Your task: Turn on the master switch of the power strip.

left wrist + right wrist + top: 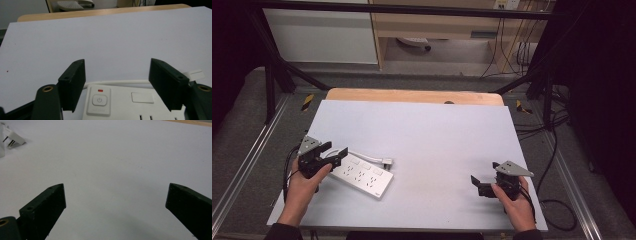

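Note:
A white power strip (362,176) lies flat on the left of the white table sheet (427,130). Its cord (364,156) curls behind it to a white plug (387,162). My left gripper (336,148) sits at the strip's left end. In the left gripper view the jaws (117,72) straddle the switch end of the strip (120,105), one jaw on each side and close to its edges, with no clear press on it. My right gripper (477,184) rests at the front right of the sheet, open (115,200), with nothing between its jaws.
The wooden table edge (412,95) shows beyond the sheet. Dark frame rails and cables (557,200) run along both sides on the floor. In the right gripper view the plug (12,138) lies far off at the upper left.

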Tool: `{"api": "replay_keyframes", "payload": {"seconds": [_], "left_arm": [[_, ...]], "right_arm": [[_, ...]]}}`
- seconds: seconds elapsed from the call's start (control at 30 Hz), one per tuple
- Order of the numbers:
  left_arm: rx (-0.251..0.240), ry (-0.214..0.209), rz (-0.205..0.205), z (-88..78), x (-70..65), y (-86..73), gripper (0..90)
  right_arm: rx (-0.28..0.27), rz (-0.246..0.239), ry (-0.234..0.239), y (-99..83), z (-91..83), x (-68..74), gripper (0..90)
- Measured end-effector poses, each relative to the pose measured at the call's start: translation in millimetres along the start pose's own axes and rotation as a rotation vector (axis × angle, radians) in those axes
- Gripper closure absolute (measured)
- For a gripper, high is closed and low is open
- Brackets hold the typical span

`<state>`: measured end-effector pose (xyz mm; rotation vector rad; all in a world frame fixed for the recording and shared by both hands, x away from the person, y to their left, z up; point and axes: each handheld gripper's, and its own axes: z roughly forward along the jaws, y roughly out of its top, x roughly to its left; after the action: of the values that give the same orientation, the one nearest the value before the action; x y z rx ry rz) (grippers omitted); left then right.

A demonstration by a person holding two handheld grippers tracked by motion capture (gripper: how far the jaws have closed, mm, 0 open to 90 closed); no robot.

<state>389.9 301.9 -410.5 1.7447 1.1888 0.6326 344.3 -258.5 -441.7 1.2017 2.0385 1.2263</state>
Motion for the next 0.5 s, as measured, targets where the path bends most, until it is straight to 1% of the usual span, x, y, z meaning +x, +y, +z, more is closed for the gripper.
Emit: {"api": "replay_keyframes", "payload": {"seconds": [0.13,0.33,0.5], "left_arm": [[0.016,-0.001,0.001,1.5,1.9,-2.0,36.2],[0.030,0.017,0.002,2.4,4.8,-3.5,44.3],[0.047,0.025,-0.001,4.4,7.4,-4.8,46.9]], "right_arm": [[0.001,-0.002,0.000,0.1,0.0,0.3,3.3],[0.001,0.000,0.003,0.2,0.2,0.4,3.3],[0.003,-0.001,0.005,0.2,0.1,0.6,3.2]]}}
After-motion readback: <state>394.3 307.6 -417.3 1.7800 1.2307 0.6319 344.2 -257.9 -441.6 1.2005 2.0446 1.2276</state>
